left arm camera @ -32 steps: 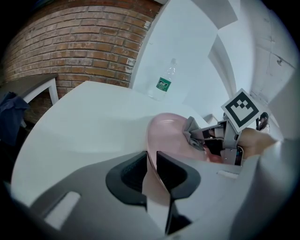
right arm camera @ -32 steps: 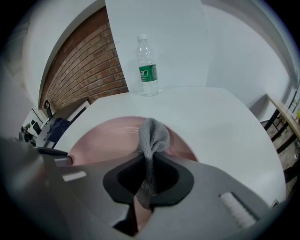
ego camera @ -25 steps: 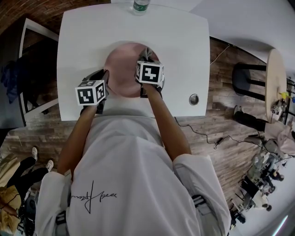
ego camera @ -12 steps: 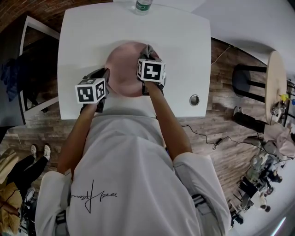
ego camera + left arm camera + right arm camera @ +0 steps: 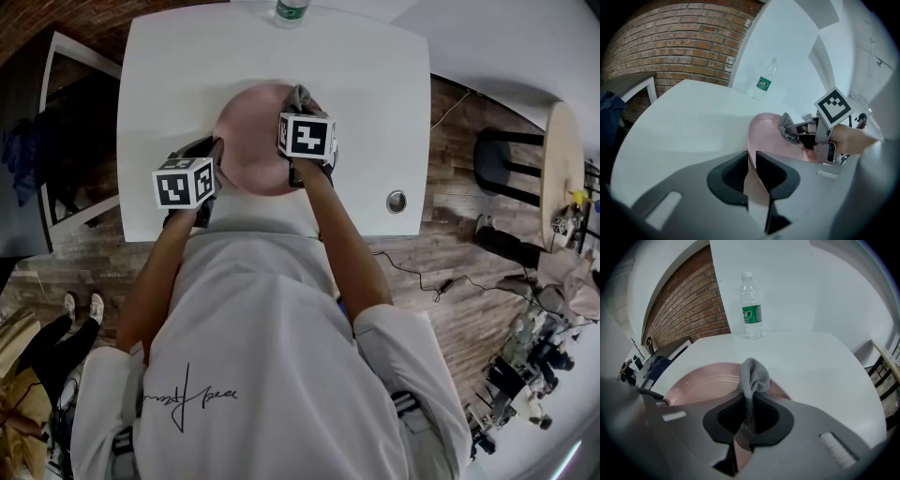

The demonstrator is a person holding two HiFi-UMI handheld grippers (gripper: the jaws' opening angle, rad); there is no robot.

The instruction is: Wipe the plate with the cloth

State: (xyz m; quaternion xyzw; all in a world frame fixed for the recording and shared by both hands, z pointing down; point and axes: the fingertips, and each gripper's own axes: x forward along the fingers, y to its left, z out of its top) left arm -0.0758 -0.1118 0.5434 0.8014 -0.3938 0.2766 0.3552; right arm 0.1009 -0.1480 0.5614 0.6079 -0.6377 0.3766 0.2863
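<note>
A pink plate [image 5: 248, 141] lies on the white table [image 5: 187, 66], in front of the person. My left gripper [image 5: 215, 153] is shut on the plate's left rim [image 5: 751, 140]; the rim runs between its jaws. My right gripper [image 5: 298, 101] is shut on a grey mesh cloth [image 5: 753, 376], which bunches up past the jaws over the plate's right part [image 5: 701, 383]. In the left gripper view the cloth [image 5: 786, 128] and the right gripper [image 5: 794, 133] sit at the plate's far side. Whether the cloth touches the plate's surface is hidden.
A clear water bottle with a green label [image 5: 288, 11] stands at the table's far edge [image 5: 751, 308]. A round metal grommet [image 5: 396, 202] sits in the table's near right corner. Wooden floor, a stool [image 5: 502, 161] and a round side table [image 5: 560, 164] lie to the right.
My right gripper with the cloth has shifted slightly farther across the plate. The left gripper and the plate have stayed put.
</note>
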